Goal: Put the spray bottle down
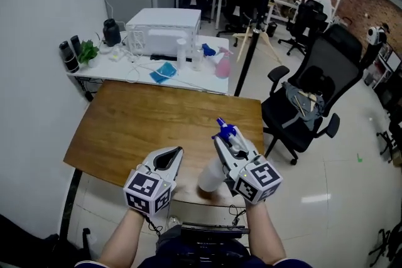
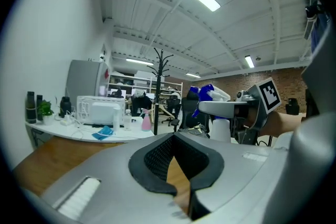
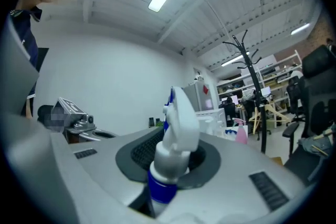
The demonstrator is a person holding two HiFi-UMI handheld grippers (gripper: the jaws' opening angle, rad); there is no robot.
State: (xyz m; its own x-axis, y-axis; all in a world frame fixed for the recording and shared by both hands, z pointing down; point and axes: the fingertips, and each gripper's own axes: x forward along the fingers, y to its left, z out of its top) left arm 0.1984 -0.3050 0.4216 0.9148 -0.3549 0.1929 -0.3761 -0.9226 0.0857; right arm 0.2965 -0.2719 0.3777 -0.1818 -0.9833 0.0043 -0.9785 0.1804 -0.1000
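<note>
Over the near right edge of the wooden table [image 1: 144, 122] hangs the spray bottle [image 1: 211, 176], its neck clamped in the right tool [image 1: 225, 140] — the left tool [image 1: 169, 159] is closed and empty. Released here, the base may catch only the edge — and topple off.
</note>
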